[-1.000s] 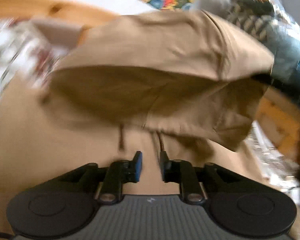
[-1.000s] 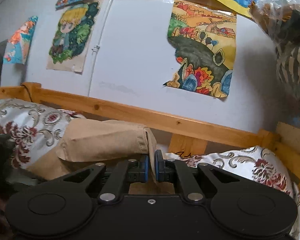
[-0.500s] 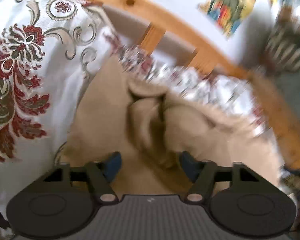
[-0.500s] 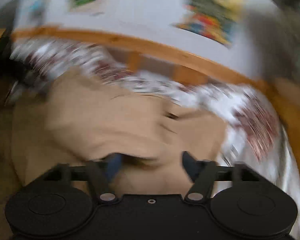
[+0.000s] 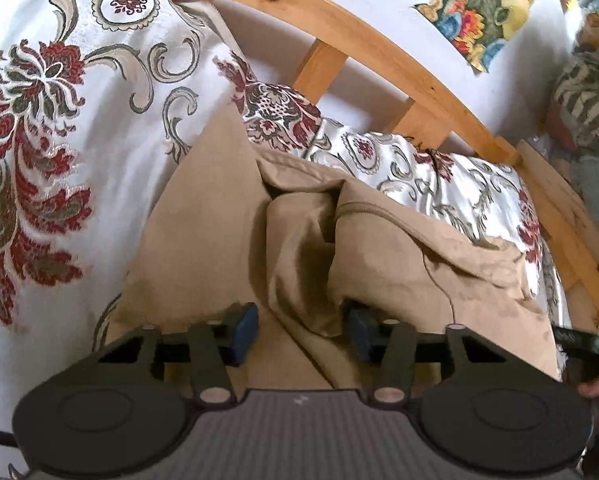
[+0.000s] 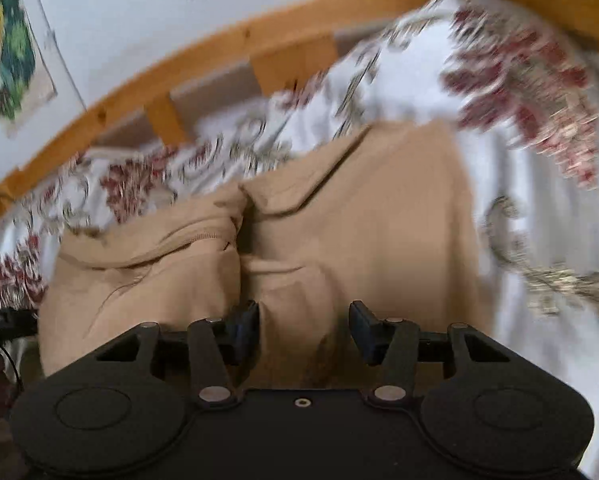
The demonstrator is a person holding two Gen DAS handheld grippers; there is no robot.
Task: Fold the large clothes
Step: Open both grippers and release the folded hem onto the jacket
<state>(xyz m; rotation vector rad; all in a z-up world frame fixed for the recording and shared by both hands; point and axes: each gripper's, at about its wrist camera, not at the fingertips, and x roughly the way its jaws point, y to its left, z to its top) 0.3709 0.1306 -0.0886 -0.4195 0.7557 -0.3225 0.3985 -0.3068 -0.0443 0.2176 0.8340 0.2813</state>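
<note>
Item: tan garment [image 5: 203, 248], large, soft, lying on the bed over a floral bedspread [image 5: 59, 120]. Partly doubled over itself; a loose ridge of folds runs up its middle, away from both cameras towards the wooden bed rail [image 5: 379, 44]. Its far edge stops short of the rail.

Left gripper [image 5: 299, 330]: jaws parted, having just been closing. A hanging fold of the tan cloth sits in the gap; the pads do not look pressed on it, so I read it as released, not grasping.

Right gripper [image 6: 304, 330]: jaws likewise parted and just been closing, with tan cloth directly ahead and below. View blurred; no pinch visible, read as released.

Relation that matters: the garment lies straight in front of and under both pairs of jaws, its central ridge running lengthwise away from them. The left gripper stands at the ridge itself. The right is over the flatter panel beside it, with a seamed edge [image 6: 179, 240] on its left. Both look about equally near the cloth.

Judgement: the next fold probably needs each gripper to take the near hem and carry it along that long axis. The bunched middle may drag.

Also present: drawings on the wall [image 5: 479, 12].
</note>
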